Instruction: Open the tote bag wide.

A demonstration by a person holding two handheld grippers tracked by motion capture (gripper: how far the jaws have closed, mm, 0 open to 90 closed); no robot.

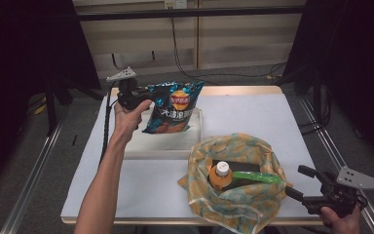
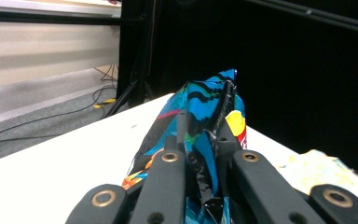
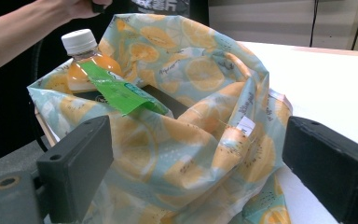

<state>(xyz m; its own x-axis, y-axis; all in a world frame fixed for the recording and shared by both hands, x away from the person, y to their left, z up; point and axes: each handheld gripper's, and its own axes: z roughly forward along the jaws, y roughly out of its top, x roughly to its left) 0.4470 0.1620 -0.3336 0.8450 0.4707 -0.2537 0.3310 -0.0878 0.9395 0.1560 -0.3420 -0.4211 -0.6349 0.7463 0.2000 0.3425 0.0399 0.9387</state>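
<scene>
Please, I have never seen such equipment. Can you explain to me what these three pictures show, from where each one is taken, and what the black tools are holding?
No robot works here: a person holds a black two-jaw tool in each hand at a white table. The high view looks down from above the person's side. The other two pictures come from small cameras riding on the tools, looking along their jaws.

The left tool is shut on a blue crinkly chip bag, gripping its edge and holding it above a shallow white tray; the left gripper view shows that grip close up.

The right tool is open and holds nothing. It waits beside a pale fabric shopping bag printed with orange slices. Inside that bag stand an orange juice bottle with a white cap and a green packet.
</scene>
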